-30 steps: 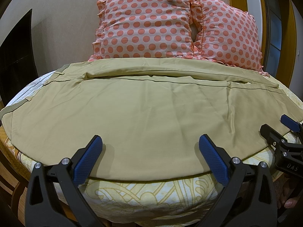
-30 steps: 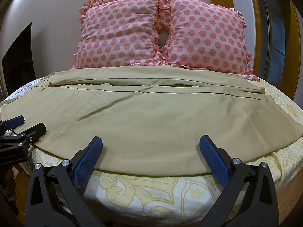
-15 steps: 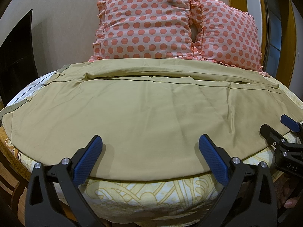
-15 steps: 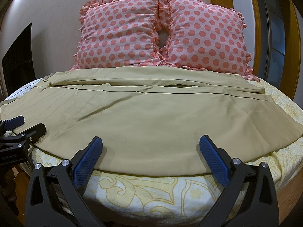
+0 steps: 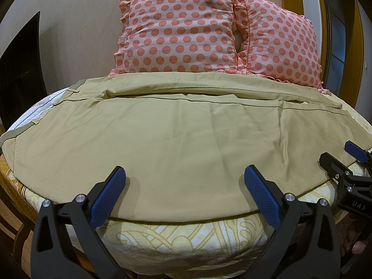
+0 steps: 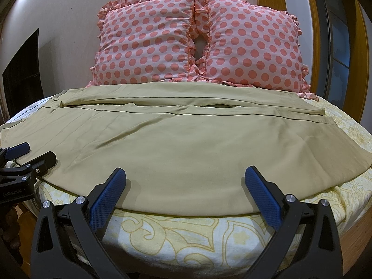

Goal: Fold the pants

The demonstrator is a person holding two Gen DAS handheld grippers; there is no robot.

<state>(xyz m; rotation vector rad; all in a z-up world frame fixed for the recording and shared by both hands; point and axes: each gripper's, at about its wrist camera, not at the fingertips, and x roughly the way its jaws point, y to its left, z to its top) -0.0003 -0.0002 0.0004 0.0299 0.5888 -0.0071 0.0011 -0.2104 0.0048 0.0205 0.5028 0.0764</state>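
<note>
The khaki pants (image 6: pixel 186 153) lay spread flat across the bed (image 6: pixel 186 239), legs side by side, the near edge just short of the mattress rim. The cloth looked thin, soft and limp, so I judged the near hem edge the best place to pinch. The left hand-held gripper (image 5: pixel 183 196) and right hand-held gripper (image 6: pixel 183 196) both hovered wide open, holding nothing. Two polka-dot pillows (image 6: pixel 197 39) sat touching the far leg, crowding any fold that way.
</note>
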